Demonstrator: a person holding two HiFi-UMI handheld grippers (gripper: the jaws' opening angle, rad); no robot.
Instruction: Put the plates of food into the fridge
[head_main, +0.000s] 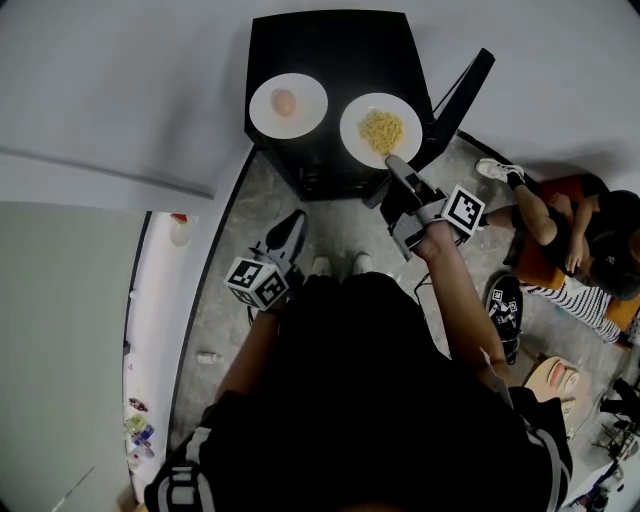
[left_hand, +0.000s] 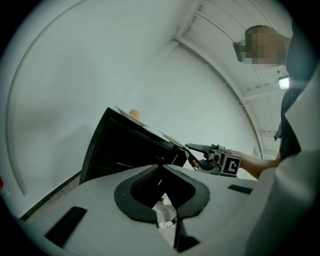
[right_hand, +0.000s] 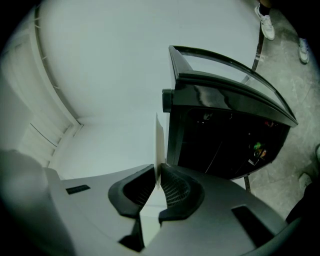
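Two white plates stand on a black cabinet (head_main: 325, 50). The left plate (head_main: 287, 104) carries a pale pink lump; the right plate (head_main: 380, 130) holds yellow noodles. My right gripper (head_main: 393, 162) is shut on the near rim of the noodle plate. In the right gripper view that plate (right_hand: 159, 145) appears edge-on, pinched between the pads of the right gripper (right_hand: 158, 172). My left gripper (head_main: 297, 222) hangs lower, in front of the cabinet, shut and holding nothing. The left gripper view looks past the left gripper (left_hand: 160, 167) at the cabinet (left_hand: 125, 150) and the right gripper (left_hand: 192, 155).
The fridge stands at the left with its white inside (head_main: 150, 300) showing, several small items low down. A person (head_main: 570, 240) sits on the floor at the right, with shoes (head_main: 505, 305) close by. A black leaning frame (head_main: 462, 92) stands beside the cabinet.
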